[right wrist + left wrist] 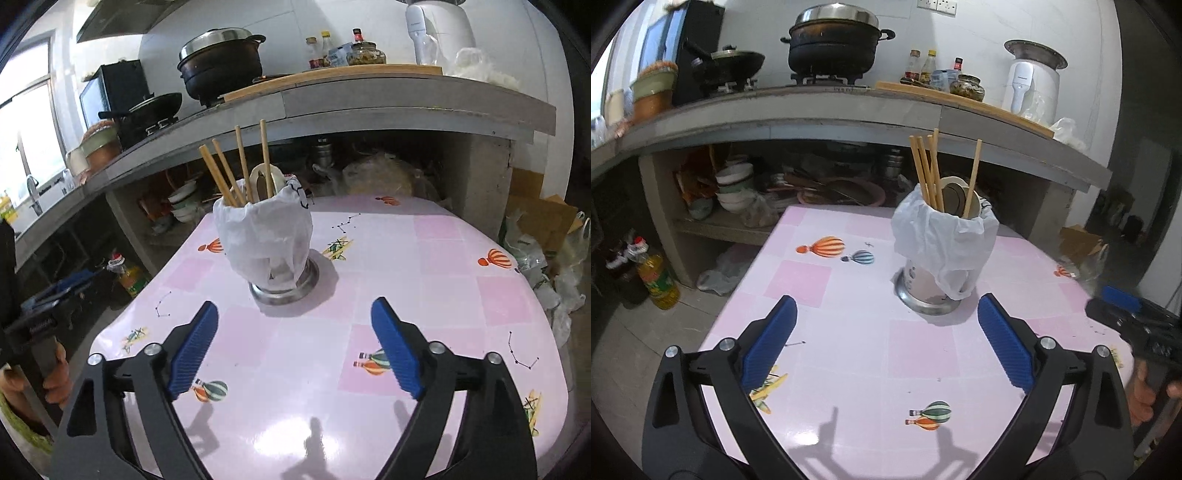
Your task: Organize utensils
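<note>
in the left wrist view we find our left gripper (886, 343) across the bottom of the frame, blue pads spread wide with only pink tablecloth between them. just right of centre stands the utensil holder (942, 254), a metal cup draped in a white plastic bag (938, 236), on the table (820, 295). from its mouth rise the chopsticks (925, 170) and a pale spoon (955, 197), all upright or leaning slightly. at the far right edge our right gripper (1126, 306) shows as a dark blur above a hand; from here we cannot tell how its jaws stand.

in the right wrist view our left gripper (51, 299) sits blurred at the left edge. the holder (273, 251) stands just left of centre, the chopsticks (240, 166) fanned above it. along the bottom our right gripper (291, 347) is likewise wide and carries nothing.

we see no loose utensil on the cloth in either view, so we judge the collecting step to be done or nearly so, with both tools standing apart from the holder on the near side. if anything remains, it lies outside these frames and we must first look for it; otherwise the next move calls only for keeping clear of the holder, whose loose bag could snag a pad and tip the sticks.
</note>
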Demonstrator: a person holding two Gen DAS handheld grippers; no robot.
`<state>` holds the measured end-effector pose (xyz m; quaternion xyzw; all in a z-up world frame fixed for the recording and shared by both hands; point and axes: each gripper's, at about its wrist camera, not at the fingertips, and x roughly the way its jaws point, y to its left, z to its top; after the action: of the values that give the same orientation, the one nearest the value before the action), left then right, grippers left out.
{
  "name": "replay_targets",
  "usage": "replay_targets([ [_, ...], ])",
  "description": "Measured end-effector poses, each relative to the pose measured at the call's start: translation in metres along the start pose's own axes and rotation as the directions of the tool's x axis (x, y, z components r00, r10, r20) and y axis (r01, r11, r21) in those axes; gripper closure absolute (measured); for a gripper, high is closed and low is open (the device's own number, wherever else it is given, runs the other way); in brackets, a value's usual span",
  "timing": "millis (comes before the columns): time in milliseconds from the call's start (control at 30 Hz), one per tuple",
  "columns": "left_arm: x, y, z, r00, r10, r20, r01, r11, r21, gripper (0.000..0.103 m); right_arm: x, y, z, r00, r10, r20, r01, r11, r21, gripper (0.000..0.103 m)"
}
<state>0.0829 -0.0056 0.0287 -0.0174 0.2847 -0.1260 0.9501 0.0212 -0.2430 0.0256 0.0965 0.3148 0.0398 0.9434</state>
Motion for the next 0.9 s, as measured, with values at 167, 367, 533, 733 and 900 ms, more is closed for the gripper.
replay_targets([
  [167, -0.005, -0.009, 0.005, 0.995, 0.101, 0.011, -0.102, 0.994, 0.026, 0.008, -0.014, 0.001, -0.004, 0.999, -0.045, 0.029, 0.046, 0.999, -0.030, 0.013],
  [367, -0.011, -0.017, 0.007, 0.985, 0.171, 0.018, -0.172, 0.984, 0.054, 0.008, -0.027, -0.003, -0.002, 0.996, -0.066, 0.057, 0.068, 0.997, -0.034, 0.009],
  [533, -0.012, -0.017, 0.010, 0.982, 0.187, 0.009, -0.187, 0.981, 0.044, 0.008, -0.030, -0.004, -0.001, 0.995, -0.081, 0.060, 0.083, 0.996, -0.038, 0.008],
  [733, -0.015, -0.015, 0.011, 0.981, 0.191, 0.013, -0.191, 0.981, 0.015, 0.008, -0.029, -0.003, 0.000, 0.994, -0.091, 0.059, 0.094, 0.995, -0.043, 0.008],
  [900, -0.017, -0.017, 0.011, 0.976, 0.216, 0.027, -0.218, 0.974, 0.062, 0.008, -0.028, 0.000, 0.000, 0.994, -0.089, 0.056, 0.092, 0.995, -0.048, 0.007],
])
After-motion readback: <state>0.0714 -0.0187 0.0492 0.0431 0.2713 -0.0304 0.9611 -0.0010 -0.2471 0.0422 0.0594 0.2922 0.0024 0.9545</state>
